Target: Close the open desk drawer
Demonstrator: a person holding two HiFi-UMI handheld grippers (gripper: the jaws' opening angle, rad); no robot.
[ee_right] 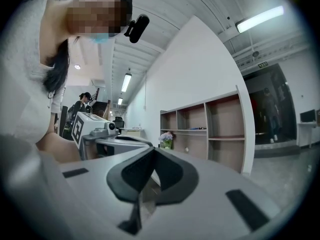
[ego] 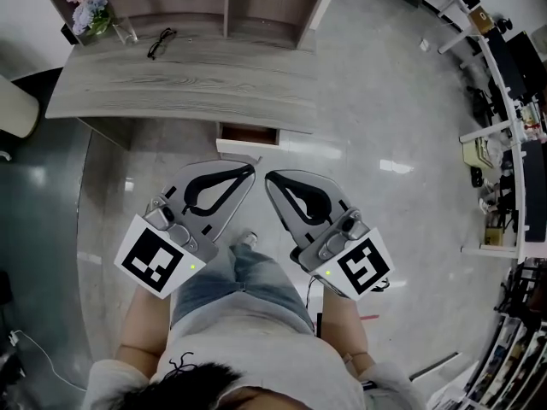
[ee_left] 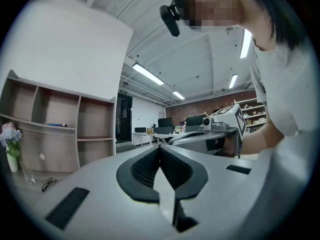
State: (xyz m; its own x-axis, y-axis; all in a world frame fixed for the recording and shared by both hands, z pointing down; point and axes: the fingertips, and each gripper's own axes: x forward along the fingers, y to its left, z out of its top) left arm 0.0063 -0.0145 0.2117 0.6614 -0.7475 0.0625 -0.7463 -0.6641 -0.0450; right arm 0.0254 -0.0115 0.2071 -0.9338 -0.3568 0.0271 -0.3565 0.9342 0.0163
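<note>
Approach step: both grippers are lining up on the open drawer, neither touching it yet.

The drawer (ego: 237, 148) is sticking out from under the desk (ego: 188, 84) at its near edge, white front facing the person. The left gripper (ego: 249, 170) is hovering just short of that front with its tips pointing at it. The right gripper (ego: 268, 178) is sitting just beside the left one, a bit to the drawer's right, also apart from the front. Both pairs of jaws are pressing together tip to tip and gripping nothing. Neither gripper view is showing the drawer, so I'm reading alignment from the head view only. My read on the next move: no grasp needed, just closed tips landing near the middle of the front and pushing straight in toward the desk. An off-centre push is probably risking a skewed, jammed drawer.
</note>
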